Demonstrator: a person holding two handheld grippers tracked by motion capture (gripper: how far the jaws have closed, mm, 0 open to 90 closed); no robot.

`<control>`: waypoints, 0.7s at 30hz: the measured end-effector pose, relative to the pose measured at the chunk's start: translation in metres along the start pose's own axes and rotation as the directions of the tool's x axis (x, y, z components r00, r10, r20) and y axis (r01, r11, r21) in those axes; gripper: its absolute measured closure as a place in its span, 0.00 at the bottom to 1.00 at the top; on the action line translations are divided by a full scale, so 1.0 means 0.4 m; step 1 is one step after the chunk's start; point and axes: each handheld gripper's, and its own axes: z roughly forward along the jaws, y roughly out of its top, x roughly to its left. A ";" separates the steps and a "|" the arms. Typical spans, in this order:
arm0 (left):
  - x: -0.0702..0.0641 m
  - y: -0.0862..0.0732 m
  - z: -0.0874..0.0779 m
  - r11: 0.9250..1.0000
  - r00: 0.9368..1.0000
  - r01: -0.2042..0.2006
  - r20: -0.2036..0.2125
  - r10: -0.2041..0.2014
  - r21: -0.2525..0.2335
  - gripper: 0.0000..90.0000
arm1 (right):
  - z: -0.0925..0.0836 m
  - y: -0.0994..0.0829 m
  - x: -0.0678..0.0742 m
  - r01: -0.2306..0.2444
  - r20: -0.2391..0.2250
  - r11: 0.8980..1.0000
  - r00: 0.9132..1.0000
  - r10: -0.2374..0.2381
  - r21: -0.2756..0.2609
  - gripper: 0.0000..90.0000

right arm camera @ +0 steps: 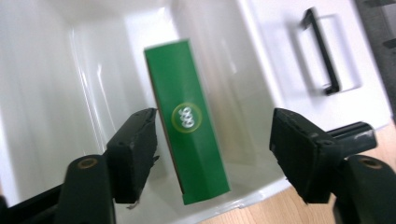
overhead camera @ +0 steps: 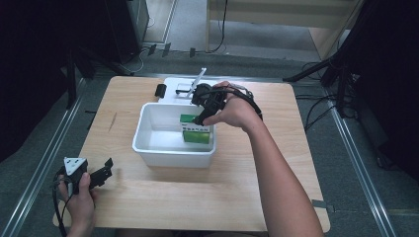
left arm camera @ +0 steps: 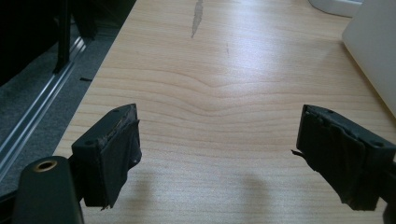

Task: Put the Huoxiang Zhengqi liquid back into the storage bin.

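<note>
A green box (overhead camera: pixel 196 132) (right arm camera: pixel 187 135) with a round white logo stands tilted inside the white bin (overhead camera: pixel 173 157) (right arm camera: pixel 70 70), against its right end. My right gripper (overhead camera: pixel 201 117) (right arm camera: pixel 212 140) hangs over that end of the bin, pointing down. Its jaws are open, with the box between them close to one pad and a wide gap to the other. My left gripper (overhead camera: pixel 107 168) (left arm camera: pixel 224 158) rests low over the bare wood at the table's front left corner, open with nothing between its jaws.
A white lid (overhead camera: pixel 180 85) (right arm camera: pixel 299 42) with a black handle lies just behind the bin, with a small black object (overhead camera: pixel 160 90) to its left. The bin's wall (left arm camera: pixel 378 46) shows at the right of the left gripper view. The table edge (left arm camera: pixel 93 79) runs close on the left.
</note>
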 end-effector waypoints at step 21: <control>0.000 0.000 0.001 1.000 1.000 -0.003 0.004 0.003 0.001 0.16 | -0.109 -0.177 -0.057 -0.329 0.137 0.849 0.899 0.415 -0.413 0.24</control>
